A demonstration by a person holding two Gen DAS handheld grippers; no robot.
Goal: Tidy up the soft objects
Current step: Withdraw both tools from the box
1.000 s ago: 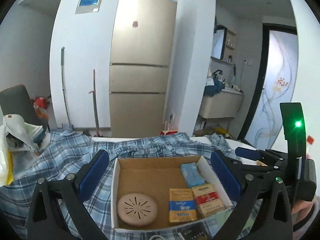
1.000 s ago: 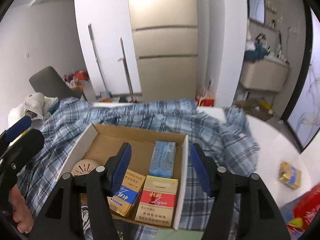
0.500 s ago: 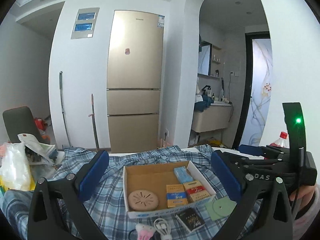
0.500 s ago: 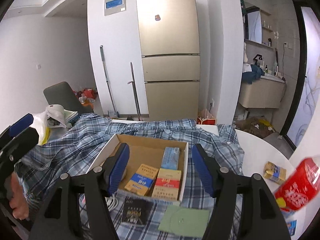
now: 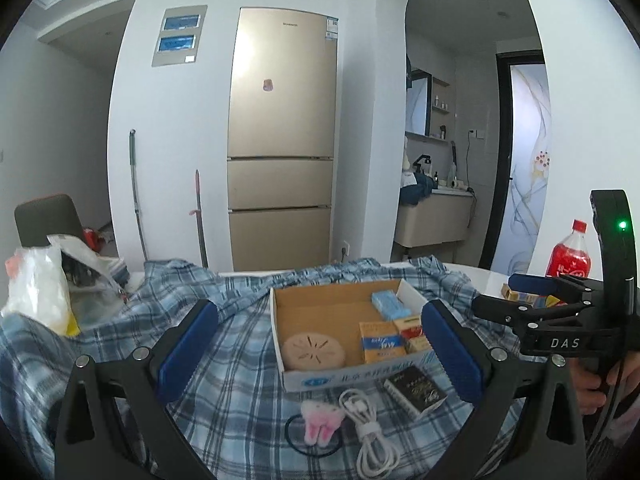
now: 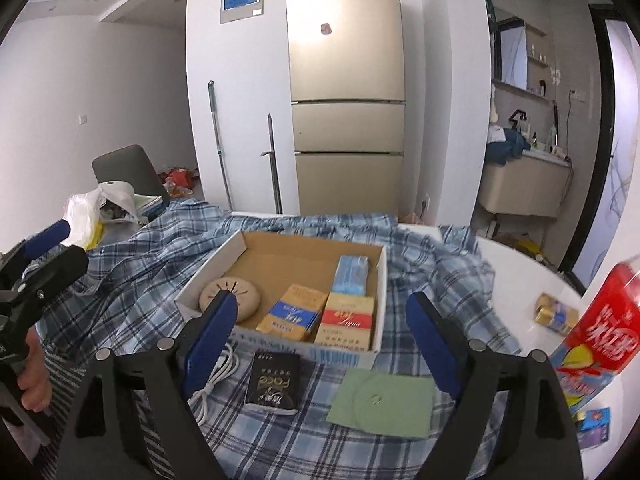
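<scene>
A blue plaid shirt (image 5: 240, 360) (image 6: 140, 264) lies spread over the table with a cardboard box (image 5: 352, 376) (image 6: 212, 268) on it. The box holds a round beige disc (image 5: 314, 351) (image 6: 248, 296), a blue tissue pack (image 5: 390, 305) (image 6: 352, 274) and two cigarette packs. In front of it lie a pink bunny hair tie (image 5: 320, 426), a white cable (image 5: 368, 428) (image 6: 224, 368), a black pack (image 5: 416, 390) (image 6: 274, 378) and a green sleeve (image 6: 384, 400). My left gripper (image 5: 320, 340) hangs open above the shirt. My right gripper (image 6: 320, 320) is opening, holding nothing.
A red soda bottle (image 5: 568, 258) (image 6: 608, 336) stands at the right on the white table, with a small yellow pack (image 6: 556, 314) near it. A plastic bag (image 5: 38, 292) (image 6: 86, 216) sits at the left. Behind are a grey chair (image 6: 124, 168) and a fridge (image 5: 280, 140).
Both grippers have drawn back from the box, so it looks smaller and the items in front of it have come into view. The right jaws stand wider apart.
</scene>
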